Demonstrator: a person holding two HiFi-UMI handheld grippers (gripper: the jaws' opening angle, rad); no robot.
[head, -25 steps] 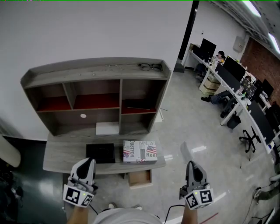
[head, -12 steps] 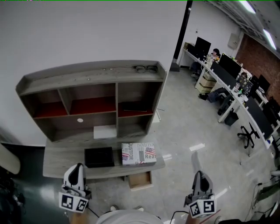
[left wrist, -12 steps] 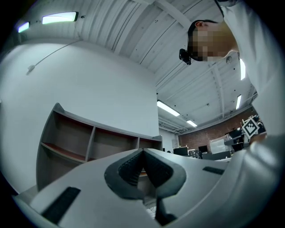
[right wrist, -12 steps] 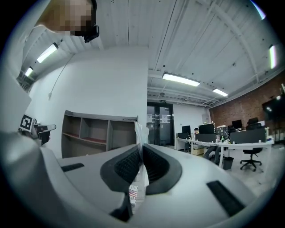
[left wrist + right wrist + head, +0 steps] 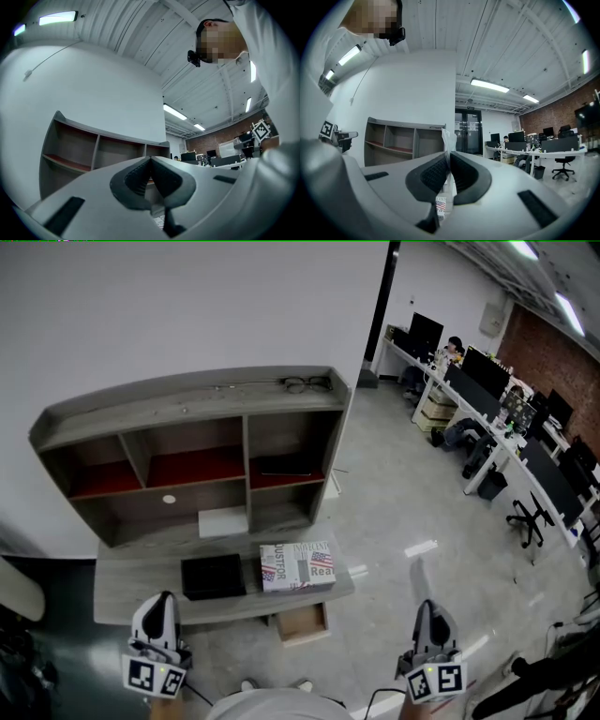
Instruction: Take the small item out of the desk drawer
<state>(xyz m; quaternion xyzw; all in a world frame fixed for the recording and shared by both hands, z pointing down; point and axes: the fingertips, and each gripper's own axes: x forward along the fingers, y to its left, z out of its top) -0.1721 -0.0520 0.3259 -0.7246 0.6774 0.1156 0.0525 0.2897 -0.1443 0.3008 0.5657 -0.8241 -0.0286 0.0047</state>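
The open wooden drawer [image 5: 302,622] sticks out under the grey desk [image 5: 122,589], below its right end. My right gripper [image 5: 427,607] hovers over the floor to the right of the desk, shut on a small clear plastic packet [image 5: 416,573] that stands up from the jaws. In the right gripper view the packet [image 5: 449,137] is pinched between the dark pads of the right gripper [image 5: 448,157]. My left gripper [image 5: 160,600] is near the desk's front left edge; in its own view the left gripper [image 5: 151,161] has its jaws together with nothing between them.
On the desk lie a black box [image 5: 213,576] and a printed box [image 5: 298,565]. The hutch [image 5: 187,465] holds a white box [image 5: 224,520], and glasses [image 5: 305,383] rest on its top. Office desks, chairs and seated people [image 5: 487,409] fill the far right.
Both grippers have drawn back toward the person, away from the desk. The right one still holds the clear packet.
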